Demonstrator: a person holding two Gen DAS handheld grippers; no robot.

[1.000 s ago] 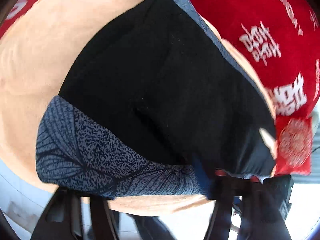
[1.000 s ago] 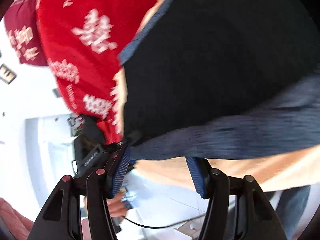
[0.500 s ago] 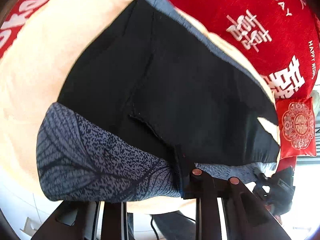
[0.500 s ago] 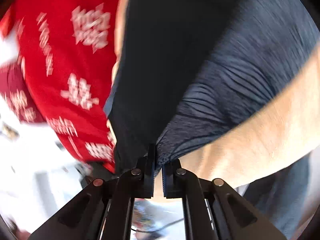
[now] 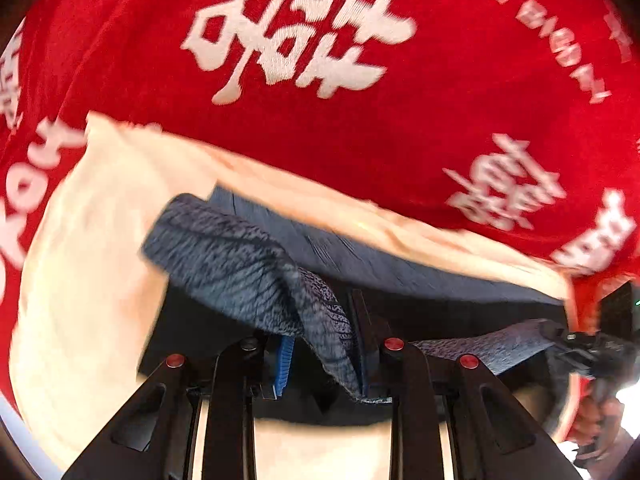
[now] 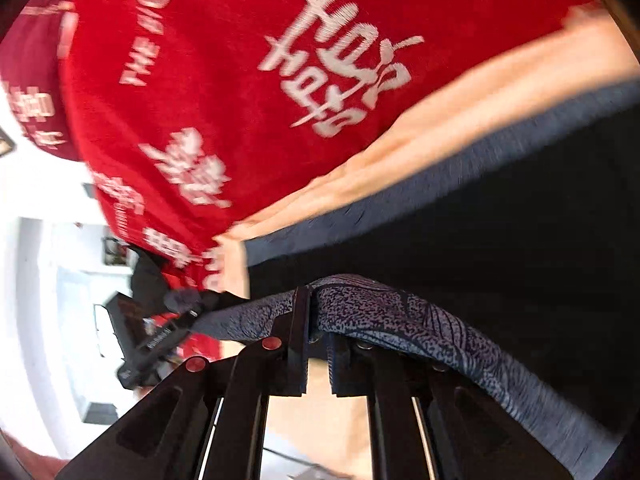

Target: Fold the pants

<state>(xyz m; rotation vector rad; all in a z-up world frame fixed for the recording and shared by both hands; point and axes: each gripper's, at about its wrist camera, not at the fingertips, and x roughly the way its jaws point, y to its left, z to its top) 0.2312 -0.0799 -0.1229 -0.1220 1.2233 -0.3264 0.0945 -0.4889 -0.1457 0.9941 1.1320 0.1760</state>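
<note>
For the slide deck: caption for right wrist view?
Right gripper pinches the pants' patterned hem above the red blanket.

Motion is blurring my pants (image 5: pixel 248 268), their far end is running off the right wrist view, hiding my fingertips (image 6: pixel 300 320).

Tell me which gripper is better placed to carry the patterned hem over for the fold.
Probably the right gripper: its jaws are nearly closed on the patterned hem. The left gripper has jaws apart, hem only draped between them.
</note>
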